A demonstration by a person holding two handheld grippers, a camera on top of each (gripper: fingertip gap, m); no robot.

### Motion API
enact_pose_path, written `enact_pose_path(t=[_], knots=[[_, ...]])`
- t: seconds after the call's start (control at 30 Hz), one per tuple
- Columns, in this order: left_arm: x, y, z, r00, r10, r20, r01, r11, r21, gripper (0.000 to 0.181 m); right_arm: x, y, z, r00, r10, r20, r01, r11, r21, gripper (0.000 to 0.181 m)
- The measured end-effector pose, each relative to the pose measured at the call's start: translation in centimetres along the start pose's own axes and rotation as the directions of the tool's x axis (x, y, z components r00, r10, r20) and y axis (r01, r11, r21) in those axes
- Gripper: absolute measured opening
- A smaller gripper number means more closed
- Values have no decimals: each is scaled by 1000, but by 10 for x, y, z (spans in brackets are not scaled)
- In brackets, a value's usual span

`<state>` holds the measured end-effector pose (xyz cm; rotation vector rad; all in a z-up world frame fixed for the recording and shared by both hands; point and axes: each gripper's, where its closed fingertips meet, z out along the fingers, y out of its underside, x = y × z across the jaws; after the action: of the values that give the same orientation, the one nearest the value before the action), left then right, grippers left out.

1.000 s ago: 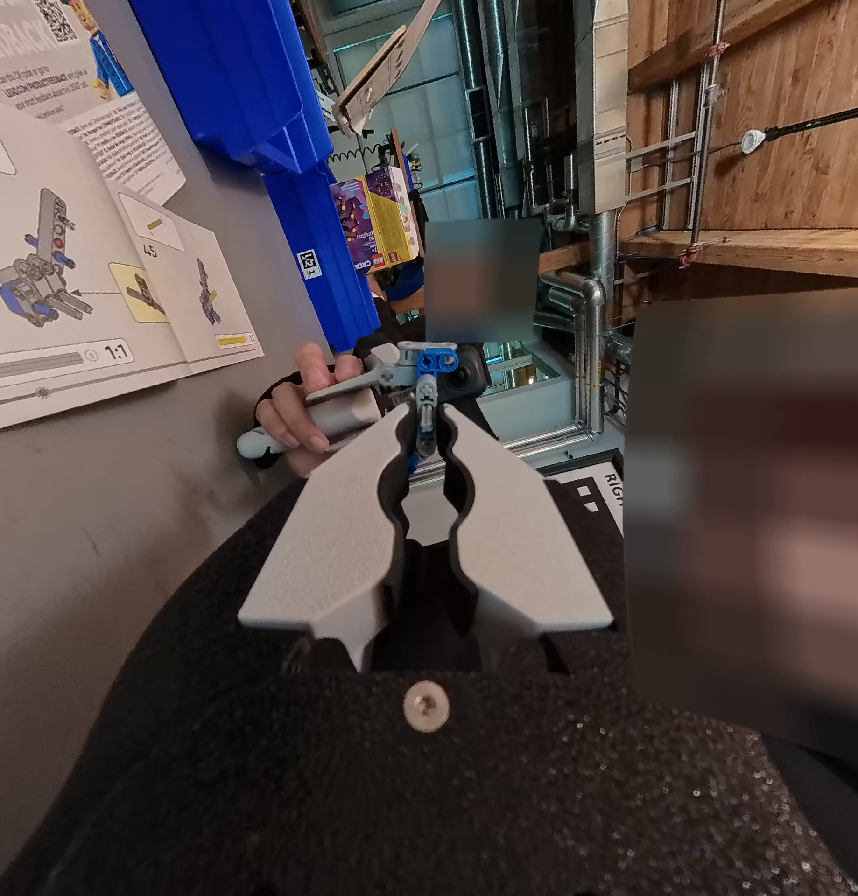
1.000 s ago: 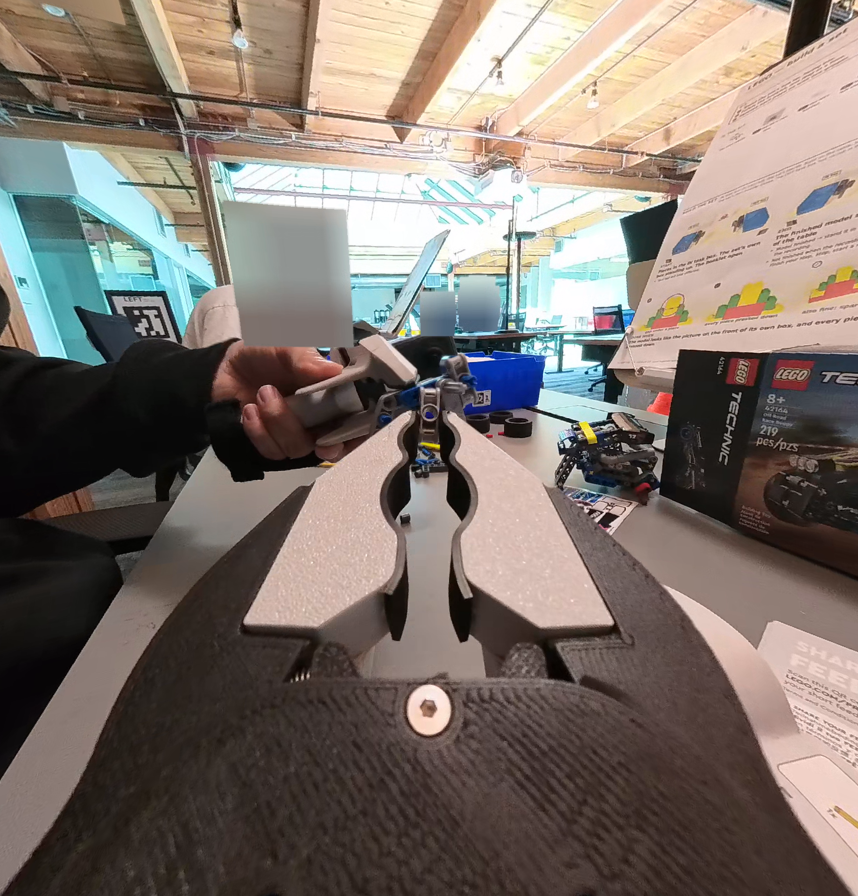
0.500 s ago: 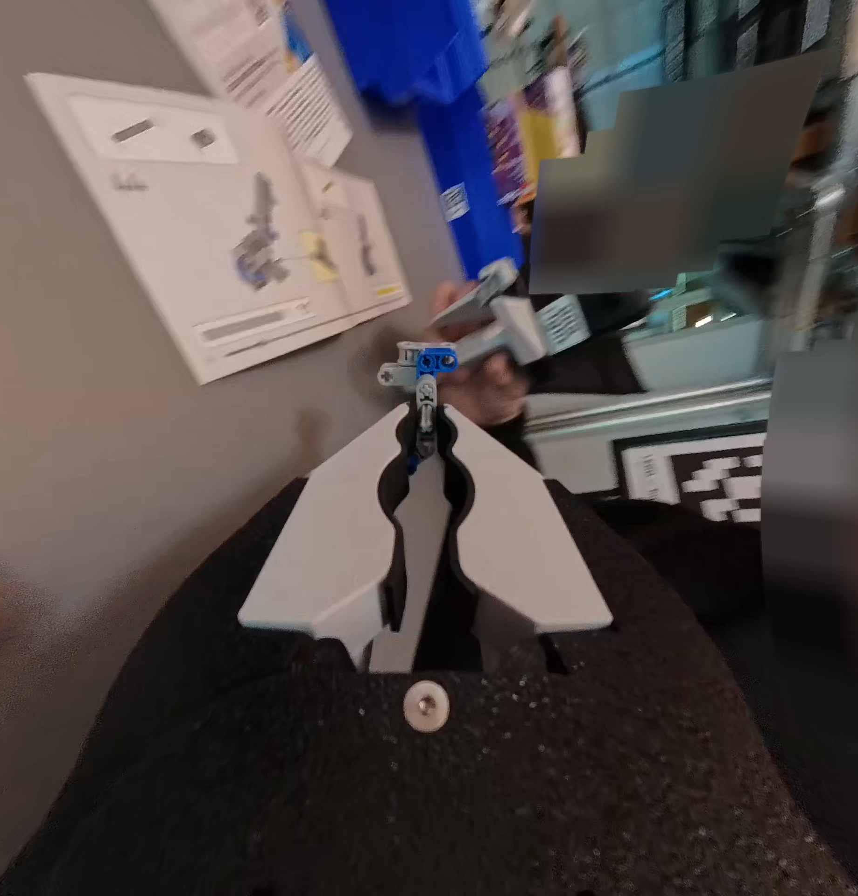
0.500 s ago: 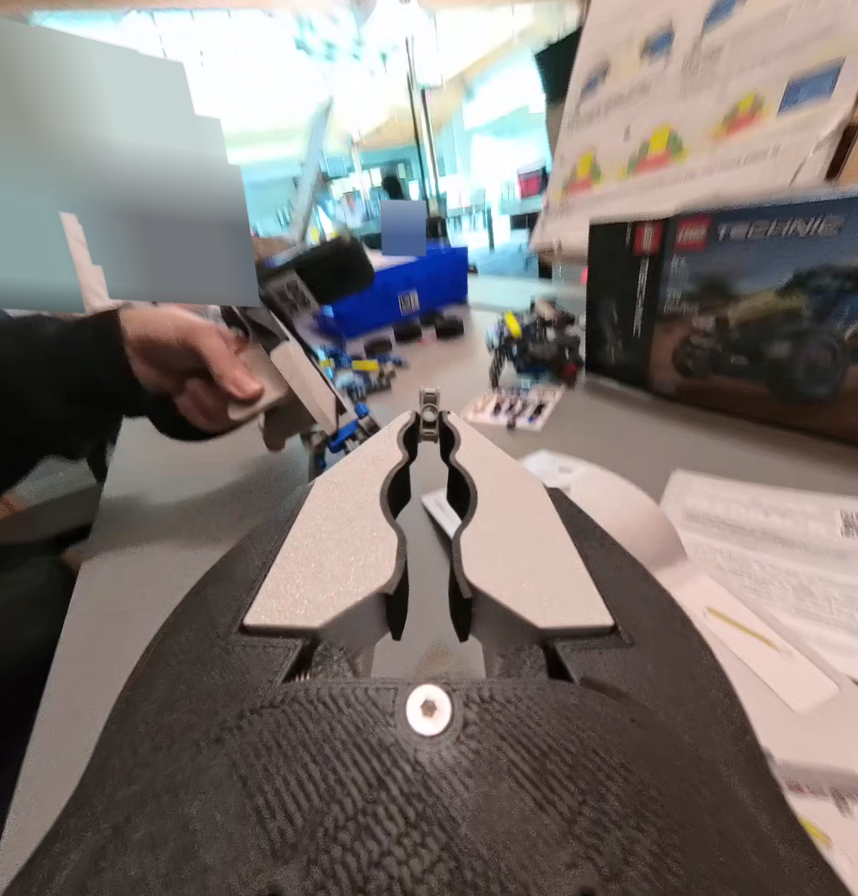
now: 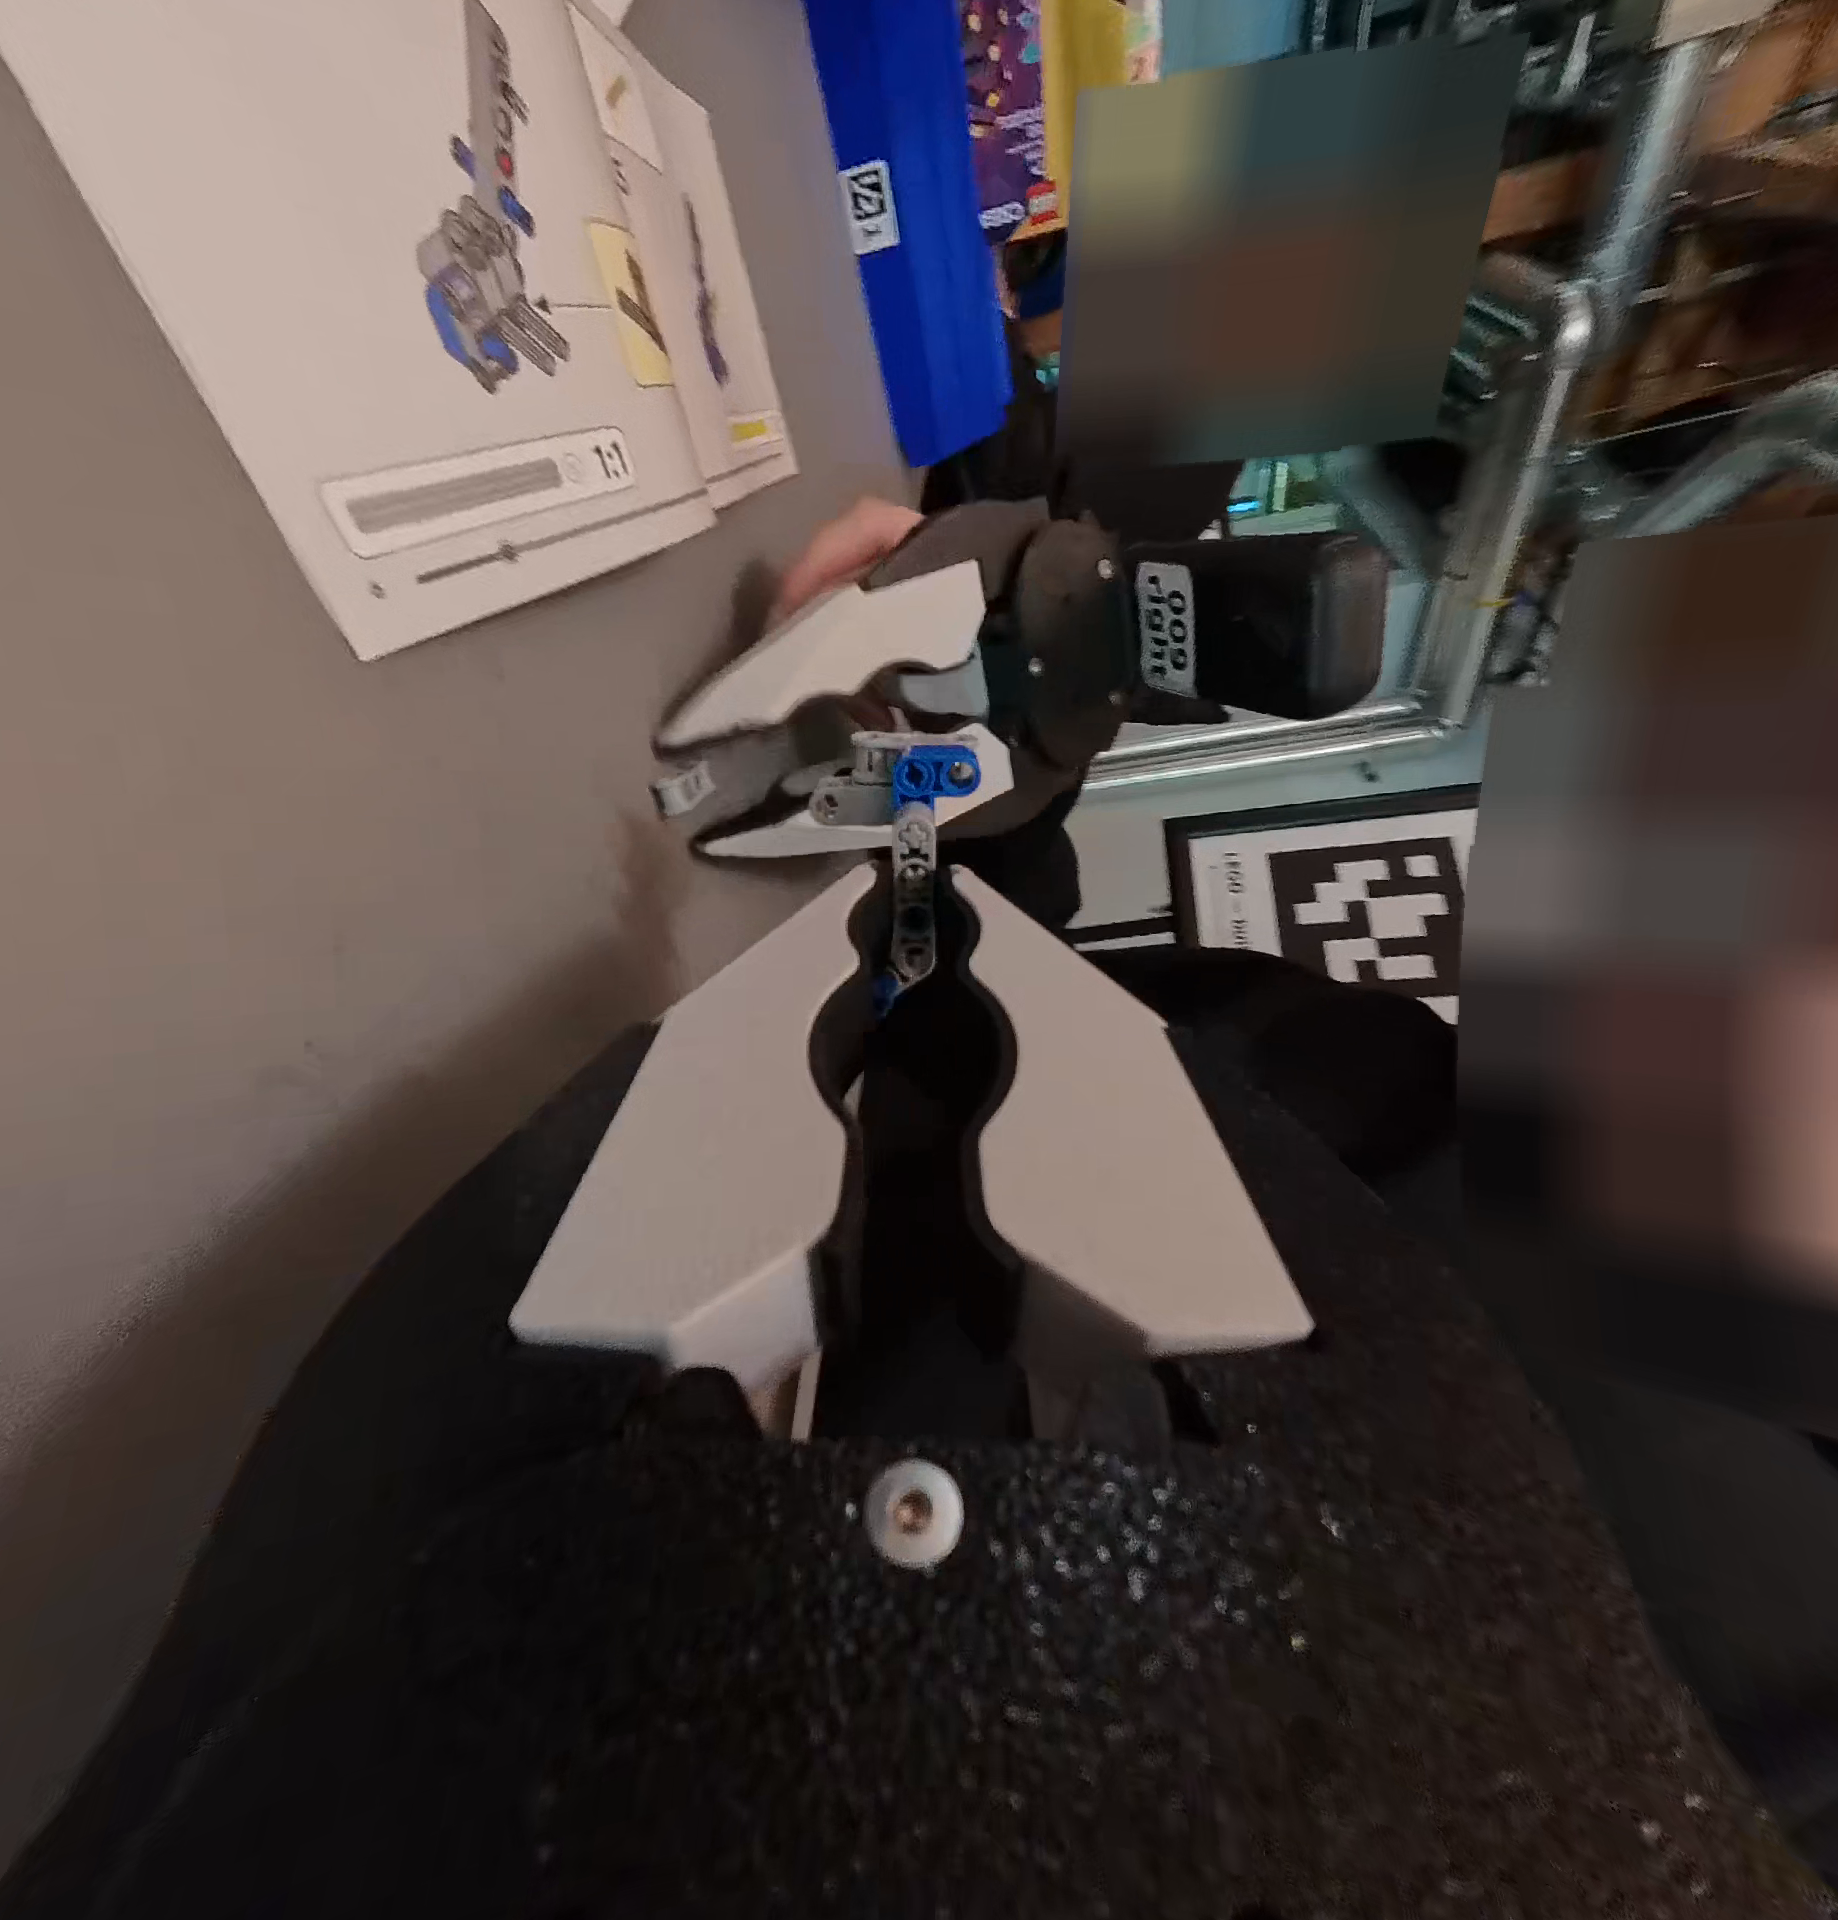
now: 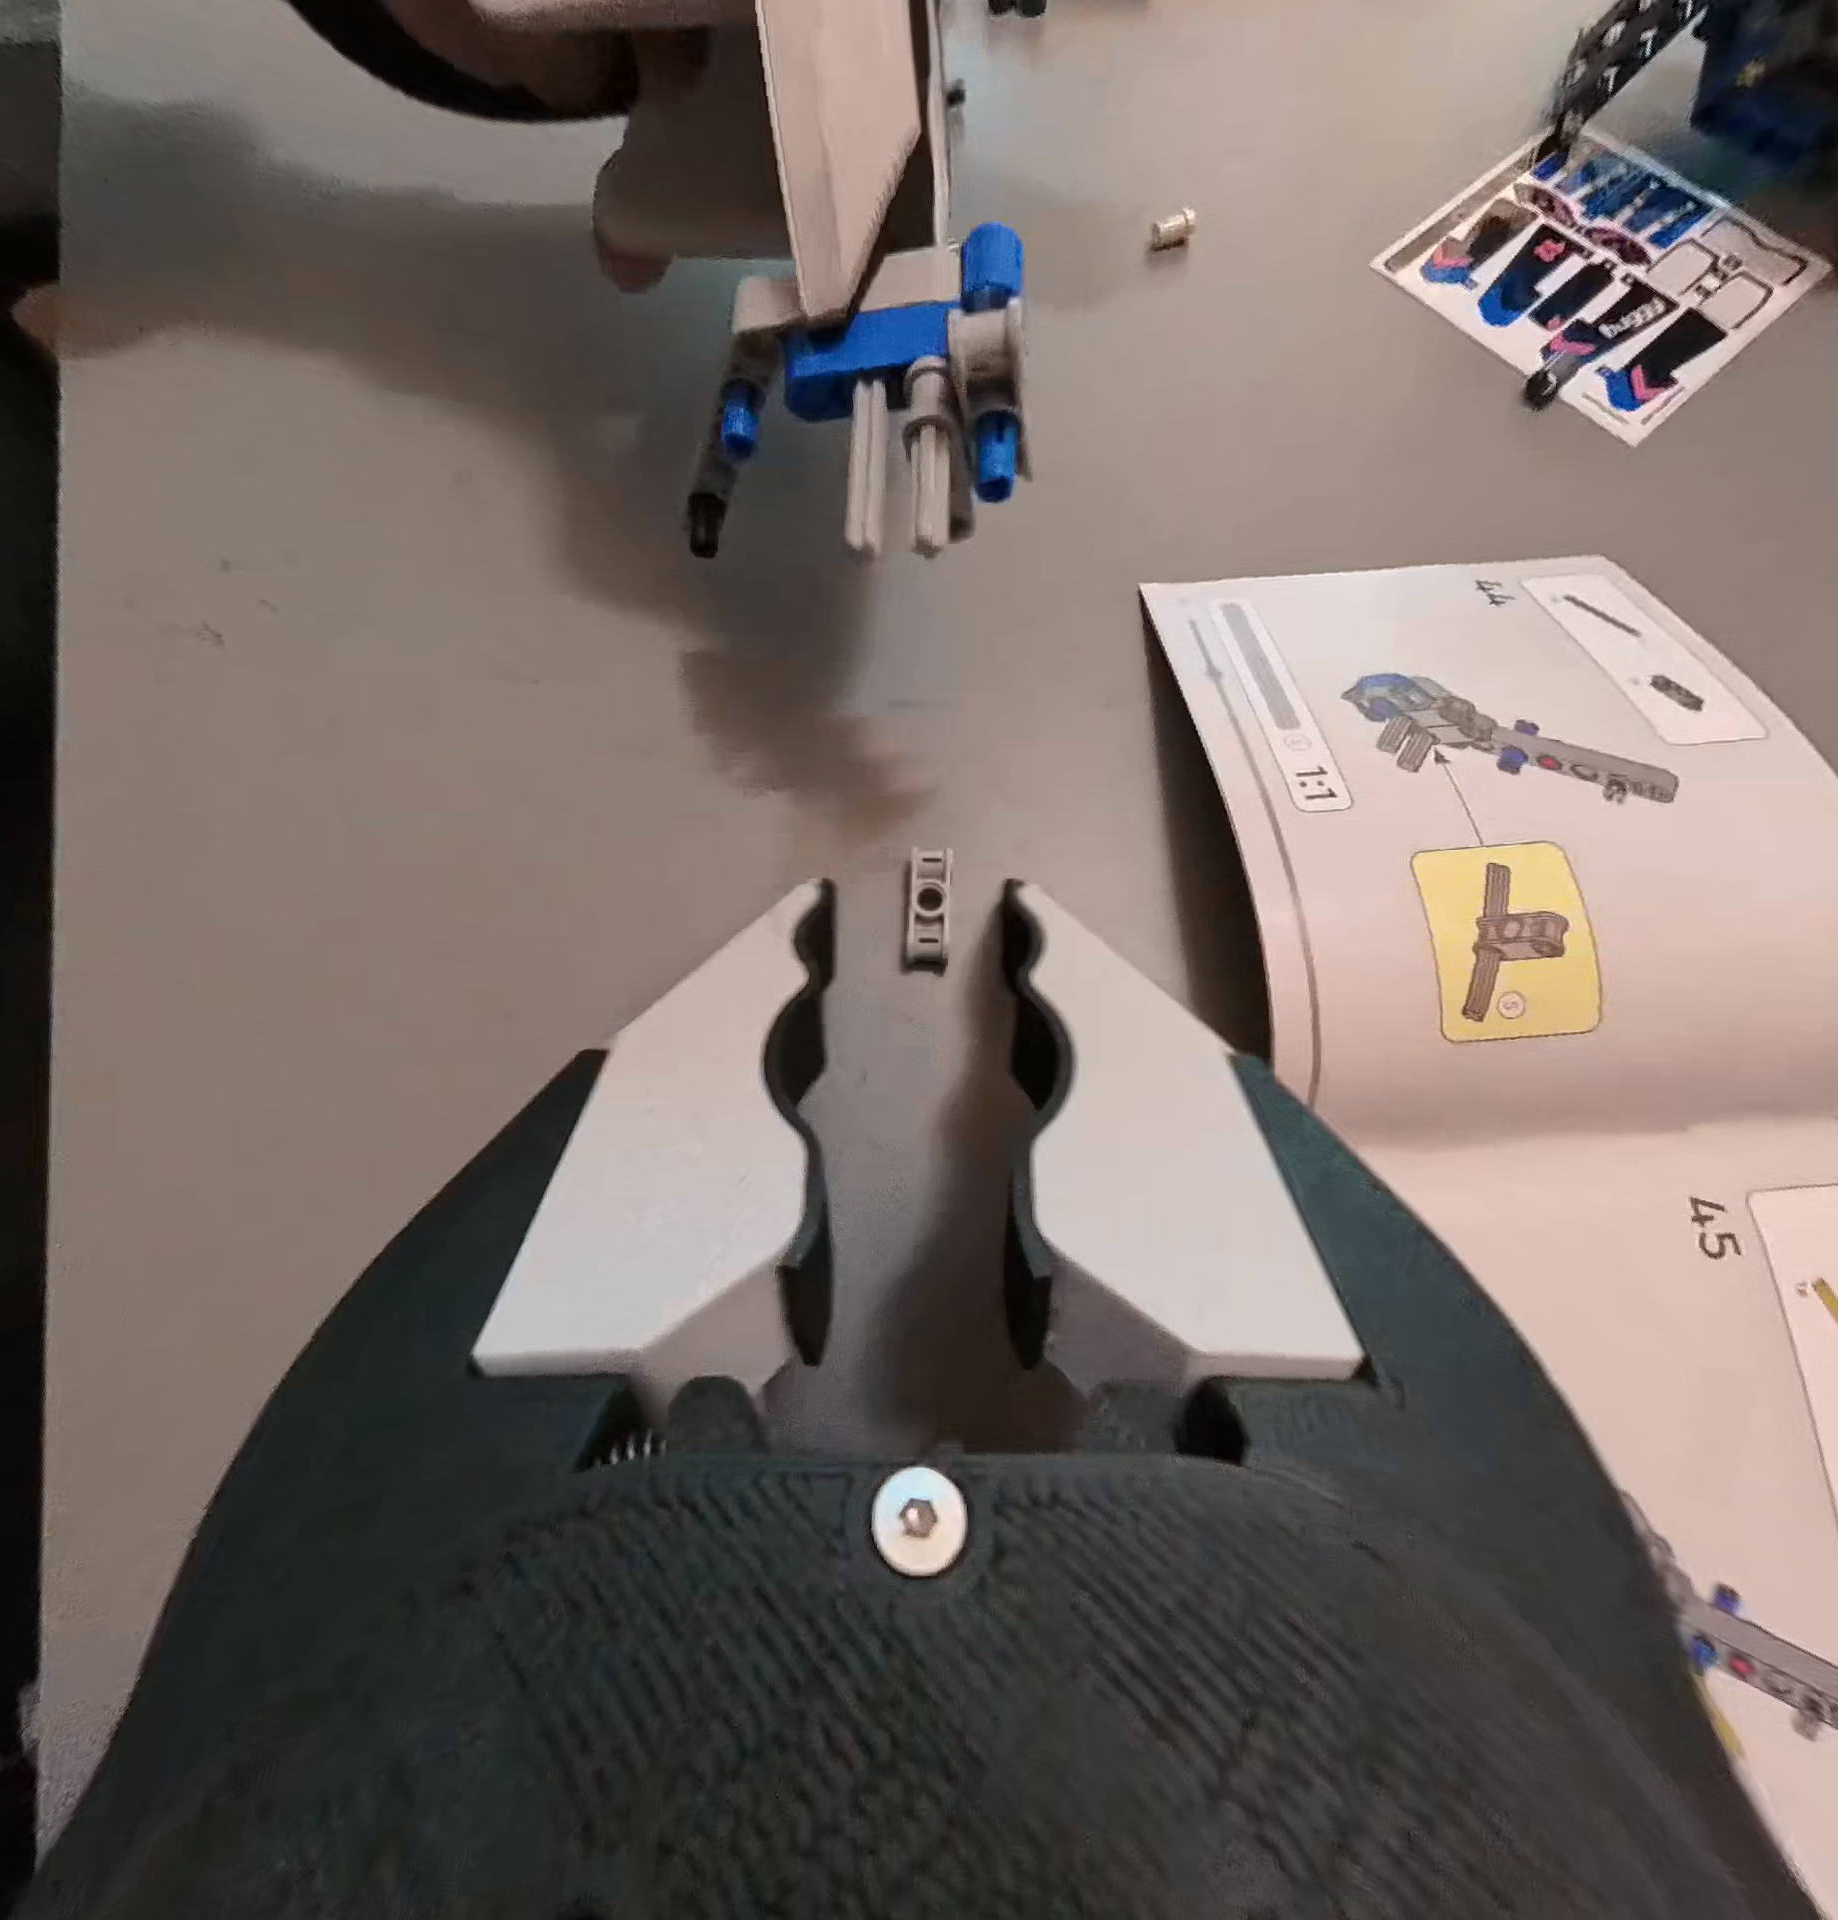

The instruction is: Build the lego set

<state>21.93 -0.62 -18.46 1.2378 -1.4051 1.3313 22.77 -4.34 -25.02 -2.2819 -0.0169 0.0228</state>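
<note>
The left gripper (image 5: 915,894) is clamped tight on the blue-and-grey Technic sub-assembly (image 5: 913,831), gripping it by its slim grey liftarm, with the blue connector and grey cross pieces poking out past the fingertips. From the right wrist view that same sub-assembly (image 6: 884,364) hangs above the grey table (image 6: 375,727), its grey axles and blue pins pointing toward the camera.

The right gripper (image 6: 915,904) is spread apart, holding nothing. A small grey connector piece (image 6: 928,906) sits between its fingertips, apart from both; whether it rests on the table cannot be told.

Just right of that connector, the open instruction booklet (image 6: 1517,883) lies flat. Beyond the booklet, far right, there's a sticker sheet (image 6: 1611,281), and a small tan pin (image 6: 1171,227) lies loose left of the sheet.
</note>
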Motion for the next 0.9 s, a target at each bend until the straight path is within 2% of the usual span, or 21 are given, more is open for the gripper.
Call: enact_pose_path(t=[0.07,0.1,0.17,0.23,0.3,0.43,0.53,0.67,0.77,0.9], knots=[[5,4,0,998,-28,-65,27,1000,-14,5,0,-4,-7,997,-69,-22,70,997,18,52],[7,5,0,996,-35,-83,34,999,-18,5,1,-13,-13,992,-110,-53,113,992,64,53],[10,5,0,994,-39,-100,38,999,-21,5,3,-40,-26,986,-131,-106,152,963,223,45],[18,3,1,991,-36,-133,33,999,-21,5,-4,-65,-34,986,-138,-91,163,910,381,39],[25,3,4,989,-24,-143,19,999,-33,5,-5,-76,-35,984,-141,-108,175,871,458,37],[37,5,7,987,0,-162,-7,999,-46,5,-1,-84,-35,984,-119,-135,171,851,496,30],[43,6,9,985,5,-173,-13,999,-47,5,-3,-89,-38,976,-142,-163,208,824,527,16],[48,4,10,984,20,-175,-26,999,-32,5,-2,-93,-41,976,-134,-173,209,802,560,14],[47,-2,9,989,76,-125,-76,997,2,5,5,-94,-40,986,-60,-157,140,812,566,13],[48,-30,-1,969,245,22,-245,957,153,8,18,-97,-40,987,89,-134,9,802,597,5]])
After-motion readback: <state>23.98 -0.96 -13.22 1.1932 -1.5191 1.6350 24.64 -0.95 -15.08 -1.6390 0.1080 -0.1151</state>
